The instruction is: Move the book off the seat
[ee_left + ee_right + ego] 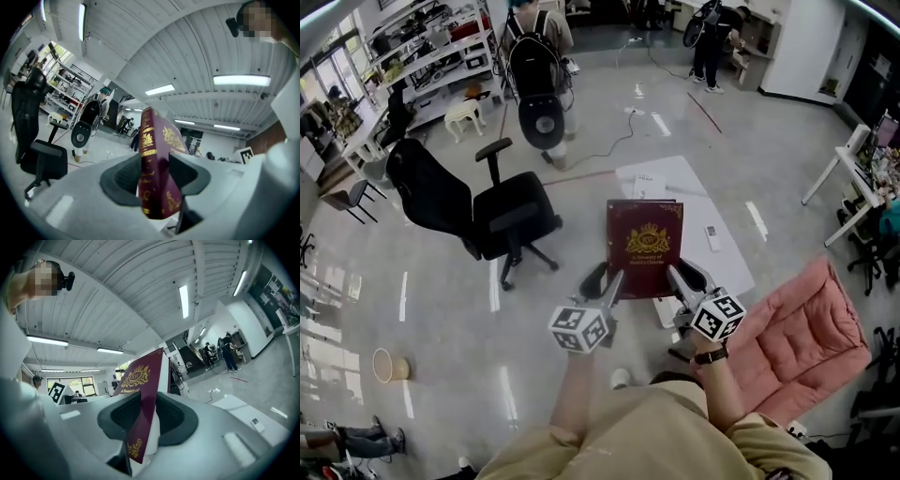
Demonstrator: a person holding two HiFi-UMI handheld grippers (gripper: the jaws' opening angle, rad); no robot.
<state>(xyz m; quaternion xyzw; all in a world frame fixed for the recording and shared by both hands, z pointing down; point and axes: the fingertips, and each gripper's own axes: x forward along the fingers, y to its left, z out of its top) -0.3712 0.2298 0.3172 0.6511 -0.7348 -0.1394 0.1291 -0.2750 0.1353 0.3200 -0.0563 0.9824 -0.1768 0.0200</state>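
Note:
A maroon book (644,246) with a gold crest is held flat in the air in front of me, cover up, above the floor. My left gripper (607,282) is shut on its lower left corner and my right gripper (688,279) on its lower right corner. In the left gripper view the book (161,140) stands on edge, spine toward the camera, pinched between the dark pads of that gripper (154,177). In the right gripper view the book's cover (140,380) rises between the pads of that gripper (146,420). The pink padded seat (806,337) lies to the right, with nothing on it.
A black office chair (502,220) stands to the left, another black chair (539,94) farther back. A white low platform (722,267) with papers and a small remote (712,237) lies under and beyond the book. A wastebasket (391,366) sits at lower left. People stand at the back.

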